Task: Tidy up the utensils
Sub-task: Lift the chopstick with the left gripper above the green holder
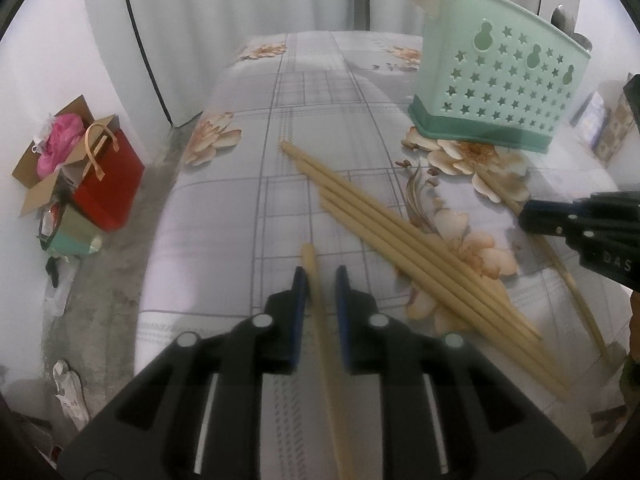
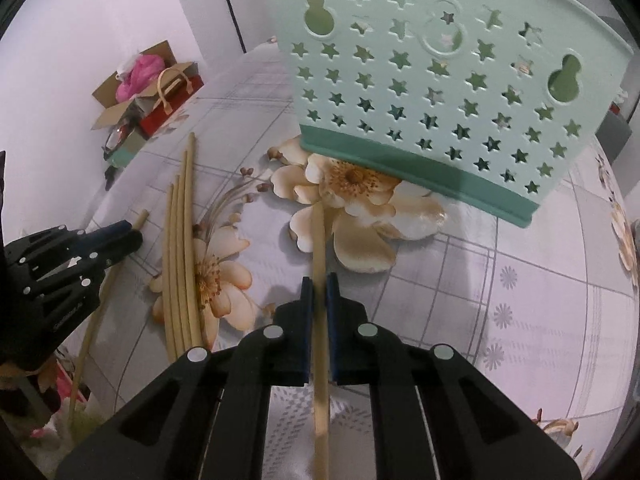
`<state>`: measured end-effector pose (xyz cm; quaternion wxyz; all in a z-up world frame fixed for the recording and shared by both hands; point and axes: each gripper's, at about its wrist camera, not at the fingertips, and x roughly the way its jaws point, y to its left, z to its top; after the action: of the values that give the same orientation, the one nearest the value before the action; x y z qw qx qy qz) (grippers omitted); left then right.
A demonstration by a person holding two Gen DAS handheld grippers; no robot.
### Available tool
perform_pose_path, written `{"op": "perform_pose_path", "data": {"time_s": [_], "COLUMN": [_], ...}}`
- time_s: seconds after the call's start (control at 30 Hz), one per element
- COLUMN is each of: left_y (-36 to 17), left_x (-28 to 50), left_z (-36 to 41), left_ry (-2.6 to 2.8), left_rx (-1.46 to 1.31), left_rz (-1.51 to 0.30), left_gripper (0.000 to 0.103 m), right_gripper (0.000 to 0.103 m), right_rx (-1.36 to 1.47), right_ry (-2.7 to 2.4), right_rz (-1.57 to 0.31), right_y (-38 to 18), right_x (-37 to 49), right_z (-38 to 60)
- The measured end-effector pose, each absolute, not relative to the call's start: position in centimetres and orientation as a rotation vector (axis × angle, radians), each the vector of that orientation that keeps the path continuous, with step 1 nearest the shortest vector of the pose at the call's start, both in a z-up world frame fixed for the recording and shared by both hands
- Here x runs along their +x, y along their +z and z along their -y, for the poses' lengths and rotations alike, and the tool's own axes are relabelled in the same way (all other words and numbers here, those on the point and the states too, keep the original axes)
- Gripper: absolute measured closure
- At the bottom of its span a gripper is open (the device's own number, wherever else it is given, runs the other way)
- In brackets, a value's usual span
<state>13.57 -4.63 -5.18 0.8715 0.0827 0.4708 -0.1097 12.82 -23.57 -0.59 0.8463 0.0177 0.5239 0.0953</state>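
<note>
1. Chopsticks (image 1: 400,236), plain pale wood, lie in a loose bundle on the flowered cloth (image 1: 240,200), in front and left of the mint star-pierced holder (image 1: 496,80).
2. Left gripper (image 1: 321,280) stands part open, one chopstick (image 1: 316,300) between its fingers, against the left one.
3. Right gripper (image 2: 319,288) is closed on another chopstick (image 2: 318,240), tip near the holder's base.
4. Bare cloth stretches beyond the bundle; its left edge drops to the floor.

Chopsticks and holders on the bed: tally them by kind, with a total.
Loose chopsticks: 4
Chopstick in left gripper: 1
Chopstick in right gripper: 1
Green holder: 1
Total: 7
</note>
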Motion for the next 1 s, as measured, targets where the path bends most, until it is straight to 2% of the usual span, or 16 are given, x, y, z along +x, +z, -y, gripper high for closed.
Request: {"op": "perform_pose_path", "data": {"time_s": [1.0], "left_y": [-5.18], "left_x": [13.71], "left_z": [5.05], "left_ry": [-0.222], "left_rx": [0.187], "left_rz": [-0.983], "left_gripper": [0.09], "right_gripper": [0.096], "right_rx": [0.065], "right_ry": [0.198], "right_rz": [-1.095], "right_y": [-0.29], "right_x": [12.14], "right_z": [24.31]}}
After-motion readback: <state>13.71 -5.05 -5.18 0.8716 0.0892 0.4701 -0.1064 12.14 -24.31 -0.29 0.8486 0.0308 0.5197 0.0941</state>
